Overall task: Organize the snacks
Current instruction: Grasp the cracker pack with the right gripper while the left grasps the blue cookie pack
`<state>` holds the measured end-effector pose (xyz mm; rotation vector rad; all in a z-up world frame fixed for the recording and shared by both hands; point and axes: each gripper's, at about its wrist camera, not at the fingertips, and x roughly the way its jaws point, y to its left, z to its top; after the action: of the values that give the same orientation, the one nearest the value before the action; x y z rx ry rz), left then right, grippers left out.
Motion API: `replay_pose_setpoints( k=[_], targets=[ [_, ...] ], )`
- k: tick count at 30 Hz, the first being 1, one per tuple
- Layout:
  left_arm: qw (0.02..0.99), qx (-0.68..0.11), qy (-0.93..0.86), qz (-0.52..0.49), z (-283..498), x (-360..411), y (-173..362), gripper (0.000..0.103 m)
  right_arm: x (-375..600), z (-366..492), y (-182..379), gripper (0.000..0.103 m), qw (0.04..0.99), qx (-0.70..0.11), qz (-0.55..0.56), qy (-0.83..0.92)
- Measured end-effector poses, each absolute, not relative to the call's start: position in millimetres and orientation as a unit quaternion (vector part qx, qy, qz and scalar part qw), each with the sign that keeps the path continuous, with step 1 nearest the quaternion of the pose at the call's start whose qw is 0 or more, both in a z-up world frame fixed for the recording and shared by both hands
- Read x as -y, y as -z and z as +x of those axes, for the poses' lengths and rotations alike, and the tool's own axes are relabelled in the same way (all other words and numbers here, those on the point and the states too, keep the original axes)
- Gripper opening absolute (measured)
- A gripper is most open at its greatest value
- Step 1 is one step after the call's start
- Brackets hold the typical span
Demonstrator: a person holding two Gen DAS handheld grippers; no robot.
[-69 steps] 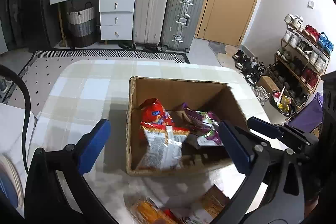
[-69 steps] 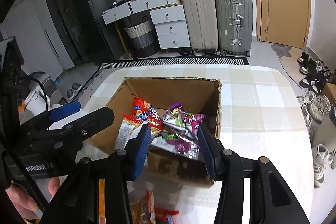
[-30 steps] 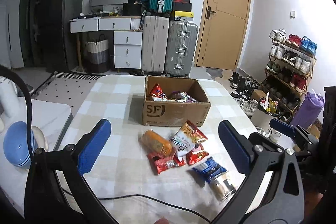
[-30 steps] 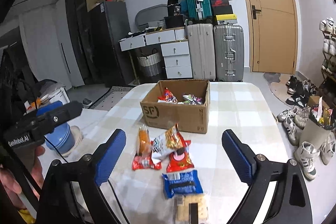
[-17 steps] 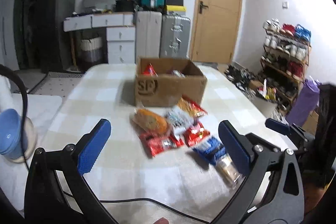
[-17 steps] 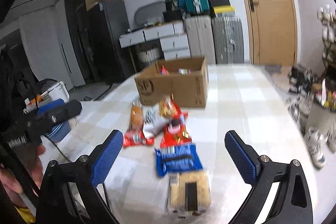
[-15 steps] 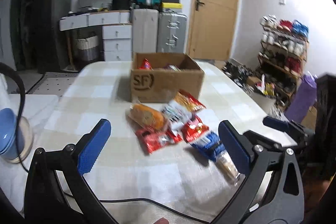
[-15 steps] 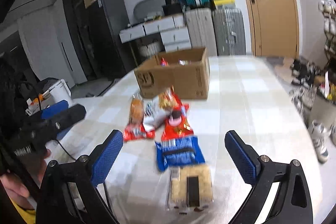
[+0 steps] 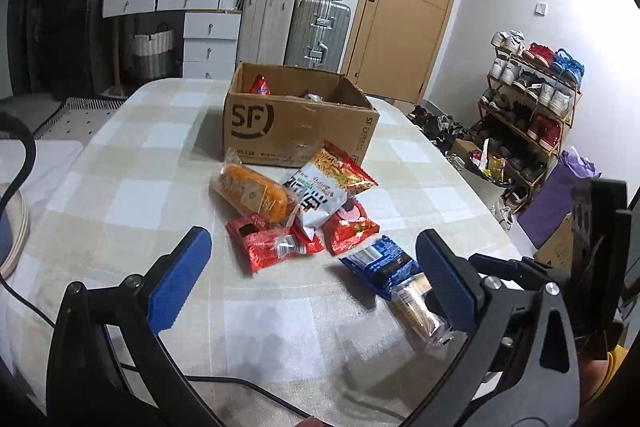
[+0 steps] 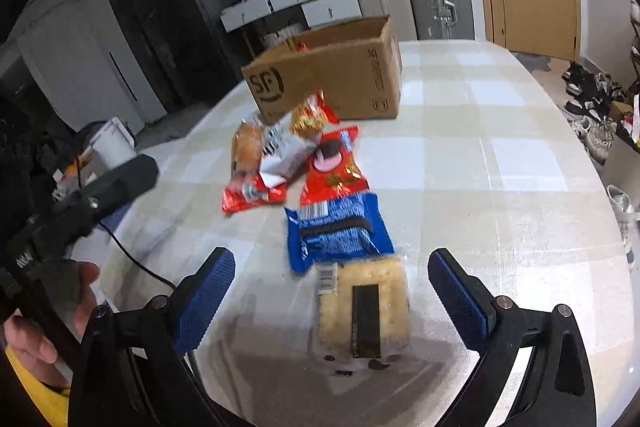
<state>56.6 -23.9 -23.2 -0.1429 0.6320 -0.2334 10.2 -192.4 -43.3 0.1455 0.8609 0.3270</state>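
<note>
An open cardboard box (image 9: 298, 123) (image 10: 332, 75) with snacks inside stands on the checked table (image 9: 132, 195). In front of it lies a pile: a bread pack (image 9: 252, 195), a white chips bag (image 9: 320, 193), two red packs (image 9: 272, 245) (image 10: 334, 175), a blue cookie pack (image 9: 380, 265) (image 10: 338, 231) and a clear cracker pack (image 9: 418, 309) (image 10: 364, 311). My left gripper (image 9: 316, 279) hangs open over the near table. My right gripper (image 10: 336, 299) is open, its fingers either side of the cracker pack, above it.
A black cable (image 9: 248, 383) runs over the table's near edge. Bowls (image 9: 12, 231) sit on a side surface at the left. Suitcases (image 9: 294, 23), drawers (image 9: 208, 39) and a door (image 9: 408, 11) stand behind; a shoe rack (image 9: 528, 95) is to the right.
Both grippers pulled back from over the box to the near side of the table. The right gripper, narrow over the box before, has spread open and come low over the cracker pack.
</note>
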Motion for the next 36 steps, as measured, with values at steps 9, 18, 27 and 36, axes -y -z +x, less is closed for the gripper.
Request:
replay_pose_setpoints(
  k=[9,18,27,36],
  targets=[
    [0.939,-0.319,0.102,-0.073,61.3,18.6,36.6,0.102,192.5,12.1,62.2,0.099,0.885,-0.449,0.018,-0.122],
    [0.938,-0.319,0.100,-0.086,60.3,12.0,40.5,0.102,179.5,22.6,88.2,0.099,0.864,-0.490,-0.031,-0.116],
    [0.937,-0.323,0.103,-0.088,58.4,10.0,41.7,0.102,173.2,17.5,87.4,0.059,0.869,-0.476,-0.062,-0.124],
    [0.926,-0.354,0.106,-0.076,65.0,25.2,58.2,0.102,182.1,12.9,77.3,0.058,0.872,-0.471,-0.042,-0.132]
  ],
)
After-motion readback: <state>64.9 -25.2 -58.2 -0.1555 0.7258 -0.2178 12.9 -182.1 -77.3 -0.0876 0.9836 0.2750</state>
